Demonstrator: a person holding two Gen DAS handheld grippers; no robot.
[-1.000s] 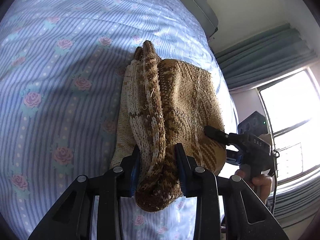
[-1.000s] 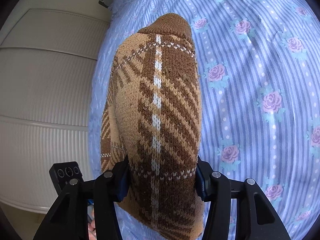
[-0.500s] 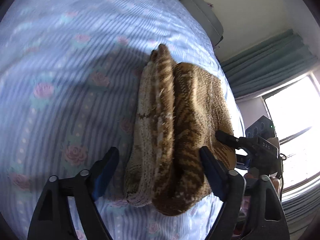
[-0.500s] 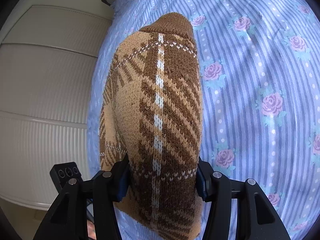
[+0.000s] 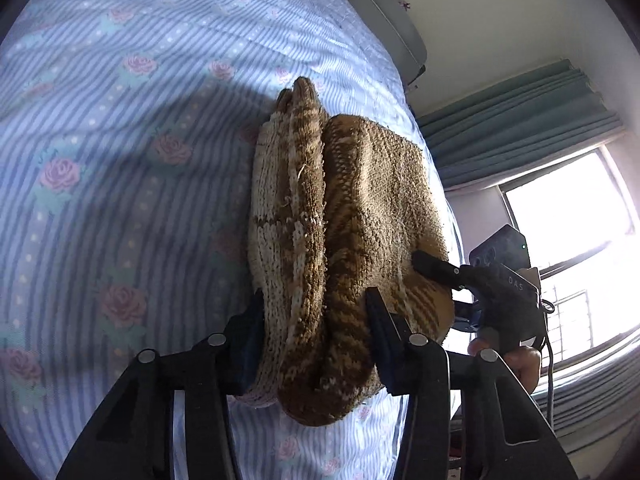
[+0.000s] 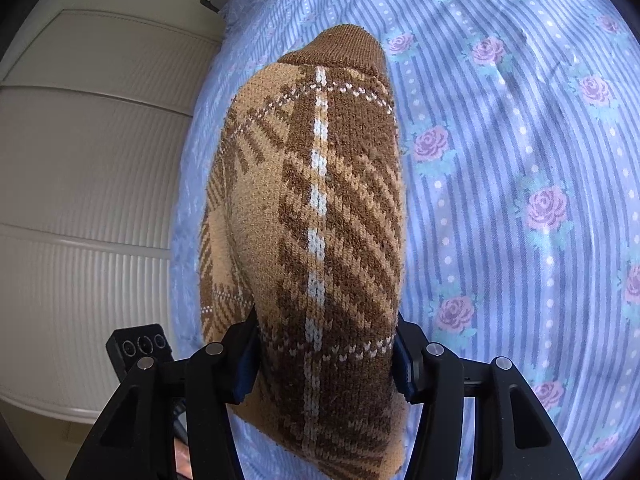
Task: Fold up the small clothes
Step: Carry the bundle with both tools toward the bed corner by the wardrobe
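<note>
Left gripper (image 5: 316, 336): pinching the thick folded edge of the brown knit sweater (image 5: 344, 216).
Right gripper (image 6: 326, 354): pinching the sweater's other end.
Risk: bulky layers could slip, unfolding near the bed (image 5: 120, 120) edge.

I see a small knitted sweater (image 6: 320, 216), brown and tan plaid with a white stripe, folded into a thick bundle (image 5: 320, 240). It lies on the bed, its dark ribbed edge at the far end.
</note>
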